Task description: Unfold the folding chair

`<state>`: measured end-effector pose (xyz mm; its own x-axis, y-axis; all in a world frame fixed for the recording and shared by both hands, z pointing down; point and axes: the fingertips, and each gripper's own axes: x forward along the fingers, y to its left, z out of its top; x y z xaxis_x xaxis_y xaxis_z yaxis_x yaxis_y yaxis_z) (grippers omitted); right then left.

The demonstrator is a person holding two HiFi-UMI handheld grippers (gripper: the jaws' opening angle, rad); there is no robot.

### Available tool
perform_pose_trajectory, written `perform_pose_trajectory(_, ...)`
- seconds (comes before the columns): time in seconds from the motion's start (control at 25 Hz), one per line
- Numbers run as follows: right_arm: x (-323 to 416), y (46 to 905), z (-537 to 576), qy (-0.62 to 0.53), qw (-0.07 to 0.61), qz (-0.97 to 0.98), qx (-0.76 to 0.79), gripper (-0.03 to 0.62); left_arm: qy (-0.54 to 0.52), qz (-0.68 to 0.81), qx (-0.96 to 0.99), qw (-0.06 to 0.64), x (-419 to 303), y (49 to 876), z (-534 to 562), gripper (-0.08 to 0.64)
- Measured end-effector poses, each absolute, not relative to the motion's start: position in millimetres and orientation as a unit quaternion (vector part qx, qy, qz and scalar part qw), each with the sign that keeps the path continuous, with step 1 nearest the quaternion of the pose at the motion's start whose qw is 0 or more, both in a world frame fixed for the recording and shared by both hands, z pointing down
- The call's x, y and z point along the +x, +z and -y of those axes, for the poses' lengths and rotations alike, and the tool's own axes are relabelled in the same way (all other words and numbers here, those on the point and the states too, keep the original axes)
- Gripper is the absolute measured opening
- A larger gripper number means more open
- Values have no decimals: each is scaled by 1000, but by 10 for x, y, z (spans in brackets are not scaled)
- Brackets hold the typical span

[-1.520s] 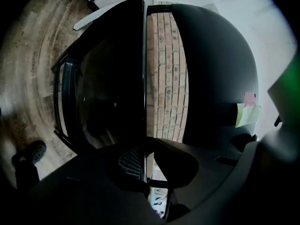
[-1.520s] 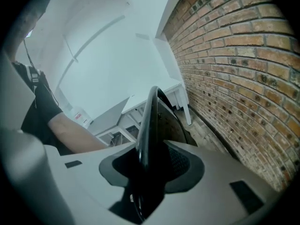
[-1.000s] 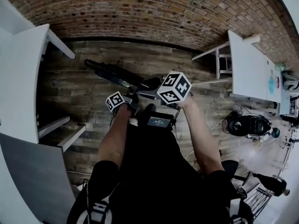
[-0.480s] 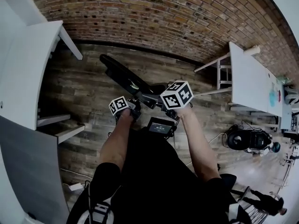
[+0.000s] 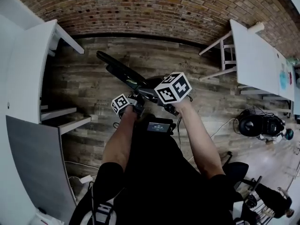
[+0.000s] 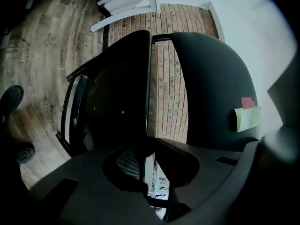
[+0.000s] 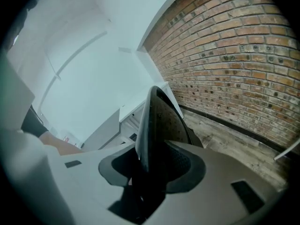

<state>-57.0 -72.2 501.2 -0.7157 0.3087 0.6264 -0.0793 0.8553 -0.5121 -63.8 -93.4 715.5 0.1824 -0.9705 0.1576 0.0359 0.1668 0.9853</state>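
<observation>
From above, the black folding chair (image 5: 123, 73) leans out over the wood floor (image 5: 84, 88) in front of the person, toward the brick wall (image 5: 140, 8), with the left gripper (image 5: 136, 108) and right gripper (image 5: 161, 100) both at its near end. The left gripper's view shows its jaws pinched on the thin edge of the seat (image 6: 117, 97), beside the backrest (image 6: 211, 88), which carries a sticky note (image 6: 247, 118). The right gripper's view shows its jaws clamped on a chair panel (image 7: 157, 121) seen edge-on.
</observation>
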Motion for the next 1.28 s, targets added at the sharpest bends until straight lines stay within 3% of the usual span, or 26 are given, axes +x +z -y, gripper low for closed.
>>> perform_pose_trajectory(0.36,-493,4980,642,298,347,889,-7,152,-373,448,528,618,-559,7129,818,61)
perform_pose_trajectory(0.88,-449,4934,511,416,227,851,224,152,-222,328,637,661,-620,7046,546,58)
perform_pose_trajectory(1.28,21,4863,271,446,157,822,317,153,-224,291,645,670,-219,6974,395,54)
